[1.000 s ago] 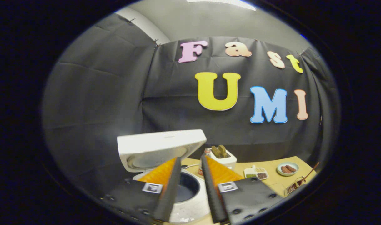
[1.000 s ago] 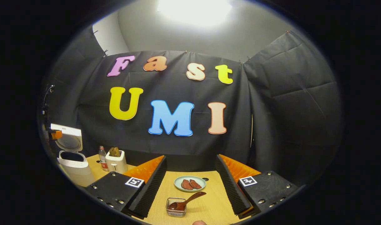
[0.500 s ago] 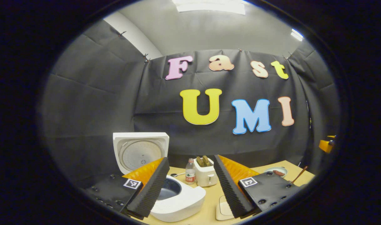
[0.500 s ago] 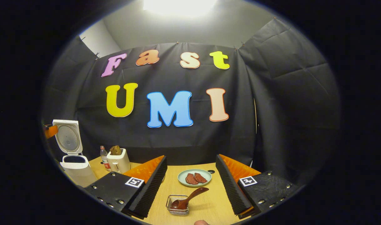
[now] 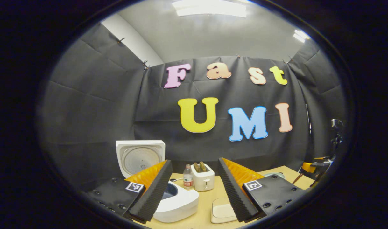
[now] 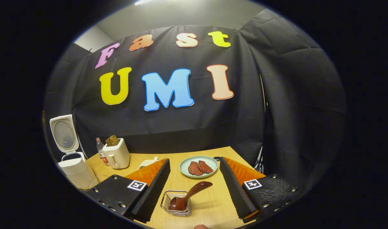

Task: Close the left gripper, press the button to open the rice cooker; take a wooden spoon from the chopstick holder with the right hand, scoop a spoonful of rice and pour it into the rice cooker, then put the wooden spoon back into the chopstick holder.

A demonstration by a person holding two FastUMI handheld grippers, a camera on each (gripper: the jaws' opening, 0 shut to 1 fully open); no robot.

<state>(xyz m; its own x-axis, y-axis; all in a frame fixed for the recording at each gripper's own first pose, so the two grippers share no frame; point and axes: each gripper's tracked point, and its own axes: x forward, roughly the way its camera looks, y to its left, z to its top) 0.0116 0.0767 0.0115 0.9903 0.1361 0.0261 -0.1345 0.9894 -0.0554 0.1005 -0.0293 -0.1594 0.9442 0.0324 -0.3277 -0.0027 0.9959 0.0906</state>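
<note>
Your right gripper (image 6: 194,194) is spread wide and grasps nothing; between its fingers, at 6 o'clock in the right gripper view, the spoon (image 6: 189,197) leans in the wire holder (image 6: 175,207), handle tipped toward 1 o'clock. Beyond it sits a plate (image 6: 198,166). Your left gripper (image 5: 194,190) is spread too, empty. At 7 o'clock in the left gripper view the cooker (image 5: 176,203) stands with its lid (image 5: 140,157) up; a toaster (image 5: 202,179) sits behind
</note>
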